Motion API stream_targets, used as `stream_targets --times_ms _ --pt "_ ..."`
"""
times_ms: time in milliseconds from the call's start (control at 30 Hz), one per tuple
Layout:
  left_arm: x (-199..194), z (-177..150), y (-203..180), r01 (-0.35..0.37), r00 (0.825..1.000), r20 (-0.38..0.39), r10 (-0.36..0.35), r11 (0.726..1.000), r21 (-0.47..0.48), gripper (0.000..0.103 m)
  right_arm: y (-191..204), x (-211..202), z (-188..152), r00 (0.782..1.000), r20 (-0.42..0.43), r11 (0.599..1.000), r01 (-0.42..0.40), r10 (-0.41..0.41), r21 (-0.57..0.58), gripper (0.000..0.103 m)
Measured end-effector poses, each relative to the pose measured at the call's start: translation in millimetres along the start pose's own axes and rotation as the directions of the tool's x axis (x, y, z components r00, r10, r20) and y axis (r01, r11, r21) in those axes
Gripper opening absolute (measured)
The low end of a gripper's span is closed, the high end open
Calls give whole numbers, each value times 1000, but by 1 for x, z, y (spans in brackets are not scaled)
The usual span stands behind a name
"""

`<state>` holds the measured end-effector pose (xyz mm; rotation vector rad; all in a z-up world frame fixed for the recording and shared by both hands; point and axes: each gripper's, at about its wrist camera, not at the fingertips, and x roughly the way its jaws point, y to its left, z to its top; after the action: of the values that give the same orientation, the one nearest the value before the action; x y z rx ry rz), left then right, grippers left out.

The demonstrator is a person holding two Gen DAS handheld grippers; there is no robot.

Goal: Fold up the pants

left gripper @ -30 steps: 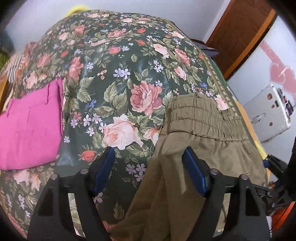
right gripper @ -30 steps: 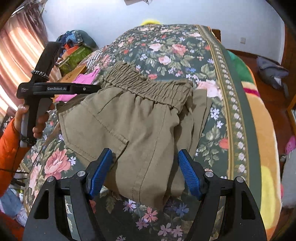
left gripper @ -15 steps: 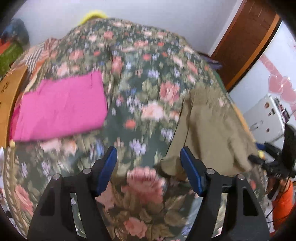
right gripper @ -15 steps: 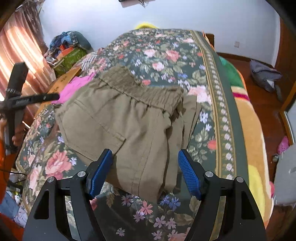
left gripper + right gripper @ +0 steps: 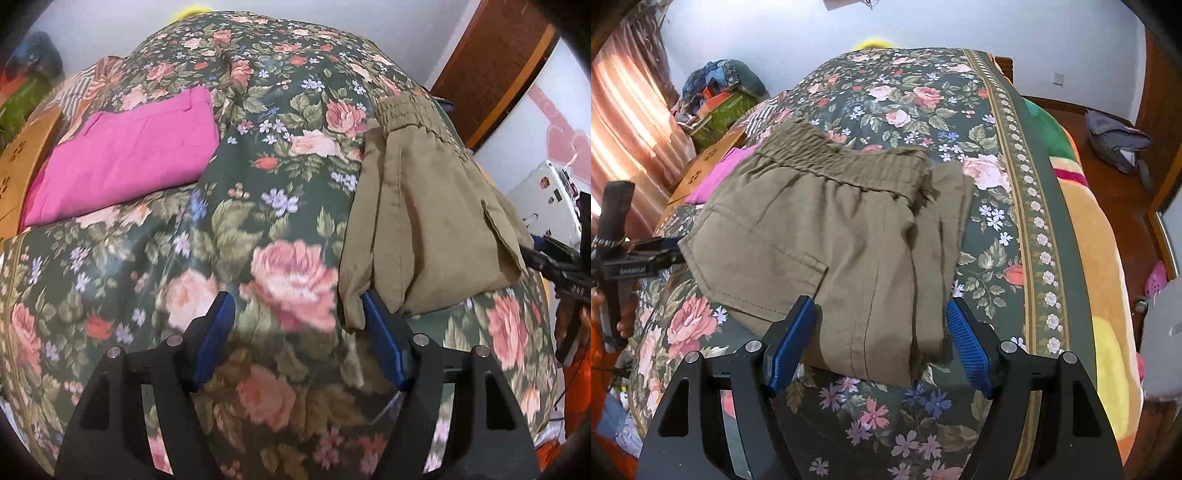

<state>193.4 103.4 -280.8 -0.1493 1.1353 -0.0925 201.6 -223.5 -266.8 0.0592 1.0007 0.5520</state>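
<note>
We see the olive-khaki pants (image 5: 831, 236) lying folded into a compact stack on the bed, on its floral bedspread (image 5: 990, 122), with the elastic waistband (image 5: 849, 162) at the far end and a patch pocket facing up on the top layer. One narrower folded layer sticks out along the right side of the stack, as the right wrist view shows it.

Our right gripper (image 5: 881, 336) hangs over the near edge of the pants with its jaws wide apart; the blue pads straddle the cloth without pinching it. Our left gripper (image 5: 297, 332) sits over the bedspread just beside the stack, jaws likewise apart and holding nothing; its right pad (image 5: 380, 343) is right at a drooping corner of the pants (image 5: 424, 206), though we cannot tell whether it touches.

In the left wrist view a folded pink garment (image 5: 122, 158) lies on the bedspread (image 5: 258, 206), well apart from the pants, on the far left. In the right wrist view, beyond the bed on the left, a pile of clutter (image 5: 720, 96) sits near a pinkish curtain (image 5: 628, 110).
</note>
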Motion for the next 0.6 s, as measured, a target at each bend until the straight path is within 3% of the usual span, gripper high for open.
stream_targets --times_ms 133,367,600 --pt "-5 -12 7 -38 999 -9 38 999 -10 72 0 0 -1 1000 3 1000 -4 4 6 70" --pt "-24 -16 41 -56 998 0 57 987 -151 69 0 0 -1 1000 6 1000 -2 2 6 70" --pt "-52 35 -1 -1 990 141 8 998 -55 69 -1 -3 1 1000 8 1000 -3 3 18 70"
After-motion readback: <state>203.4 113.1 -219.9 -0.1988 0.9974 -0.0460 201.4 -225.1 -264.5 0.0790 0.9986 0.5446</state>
